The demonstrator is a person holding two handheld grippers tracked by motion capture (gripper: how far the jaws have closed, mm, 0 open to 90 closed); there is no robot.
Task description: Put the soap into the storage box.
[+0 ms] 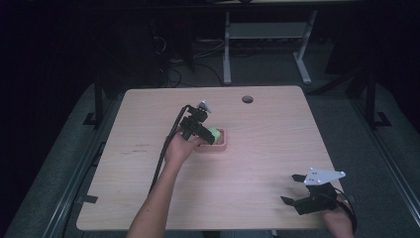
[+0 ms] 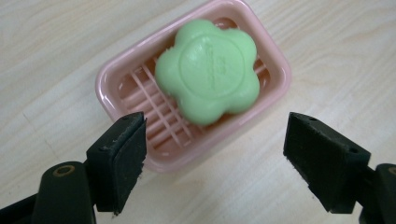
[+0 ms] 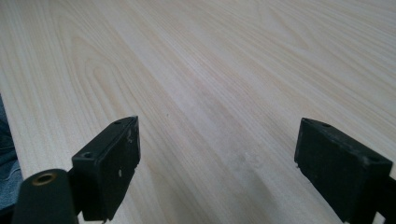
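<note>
Soap [image 2: 208, 70], green and flower-shaped, is lying inside the pink soap dish [image 2: 275, 70]; the left gripper [image 2: 215, 156] is hovering just above the dish, jaws spread and empty, so any grasp seems undone. The right gripper [image 1: 293, 189] is idling well apart, also spread.

A green flower-shaped soap [image 2: 208, 70] lies flat in a pink ribbed soap dish [image 2: 275, 56] mid-table.

One soap dish [image 2: 112, 84], pink, sits near the middle of the surface [image 1: 257, 163]. One bar of soap [image 2: 208, 70], green and flower-shaped, lies in it. Two grippers are at work: the left gripper [image 2: 212, 151] and the right gripper [image 3: 217, 161], each with two black fingers [image 2: 119, 154]. One round hole [image 1: 247, 99] lies near the surface's far edge.
</note>
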